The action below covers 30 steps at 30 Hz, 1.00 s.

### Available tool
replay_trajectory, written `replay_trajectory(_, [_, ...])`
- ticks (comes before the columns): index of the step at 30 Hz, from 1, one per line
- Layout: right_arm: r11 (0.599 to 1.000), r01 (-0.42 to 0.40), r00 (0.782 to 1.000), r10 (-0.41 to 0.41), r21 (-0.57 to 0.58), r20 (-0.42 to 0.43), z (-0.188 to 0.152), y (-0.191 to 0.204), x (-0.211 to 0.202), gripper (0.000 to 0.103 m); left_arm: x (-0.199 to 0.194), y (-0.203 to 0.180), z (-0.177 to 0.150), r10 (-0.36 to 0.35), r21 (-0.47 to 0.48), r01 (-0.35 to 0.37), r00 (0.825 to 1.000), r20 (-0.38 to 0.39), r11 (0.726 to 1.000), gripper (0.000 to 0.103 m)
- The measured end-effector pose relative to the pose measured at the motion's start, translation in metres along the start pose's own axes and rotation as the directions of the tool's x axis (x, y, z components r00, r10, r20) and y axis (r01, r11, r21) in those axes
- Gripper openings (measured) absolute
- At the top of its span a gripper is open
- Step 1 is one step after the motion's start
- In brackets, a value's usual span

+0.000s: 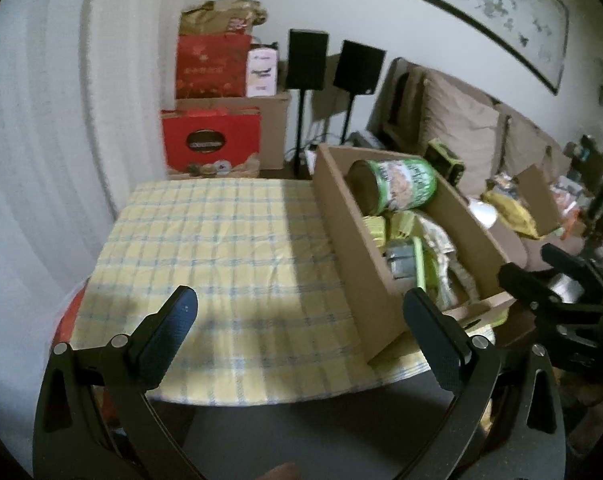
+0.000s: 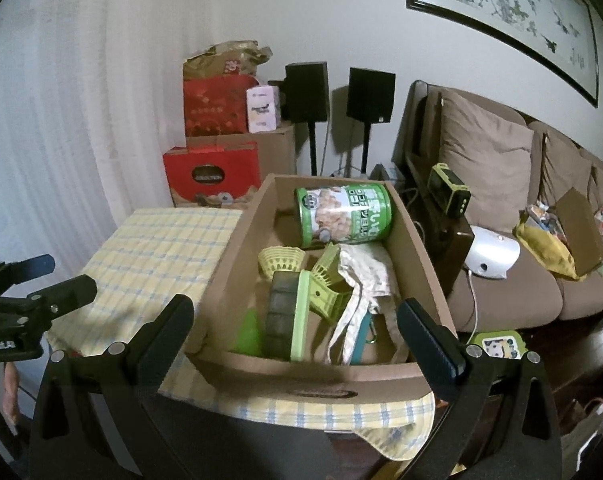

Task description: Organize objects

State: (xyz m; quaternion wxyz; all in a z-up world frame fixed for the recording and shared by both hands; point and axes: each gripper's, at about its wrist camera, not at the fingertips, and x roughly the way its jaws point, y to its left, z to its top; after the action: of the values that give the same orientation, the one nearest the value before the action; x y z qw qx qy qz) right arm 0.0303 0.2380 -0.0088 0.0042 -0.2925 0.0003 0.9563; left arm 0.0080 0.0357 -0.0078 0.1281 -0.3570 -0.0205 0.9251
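A brown cardboard box (image 2: 237,240) (image 1: 341,216) sits on the right part of a table with a yellow checked cloth (image 1: 221,248) (image 2: 153,240). Inside lie a green-labelled can (image 2: 343,216) (image 1: 397,190) on its side, small green baskets (image 2: 281,260), a dark block with a green edge (image 2: 285,316) and a white cloth bag (image 2: 365,276). My left gripper (image 1: 301,308) hovers open over the near cloth, left of the box. My right gripper (image 2: 295,316) stands open at the box's near wall, holding nothing.
Red gift boxes (image 1: 211,140) and cardboard cartons are stacked against the wall behind the table. Two black speakers on stands (image 2: 371,96) stand beside them. A brown sofa (image 2: 501,276) with cushions, a white device (image 2: 489,256) and clutter lies to the right. A framed picture hangs above.
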Motion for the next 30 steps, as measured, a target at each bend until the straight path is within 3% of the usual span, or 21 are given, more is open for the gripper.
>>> replay_trajectory(30, [1.000,0.003,1.000,-0.003,-0.008,0.005,-0.013,0.014,-0.015,0.102,-0.022,0.007,-0.024,0.056,-0.011,-0.056,0.998,0.012,0.998,0.103])
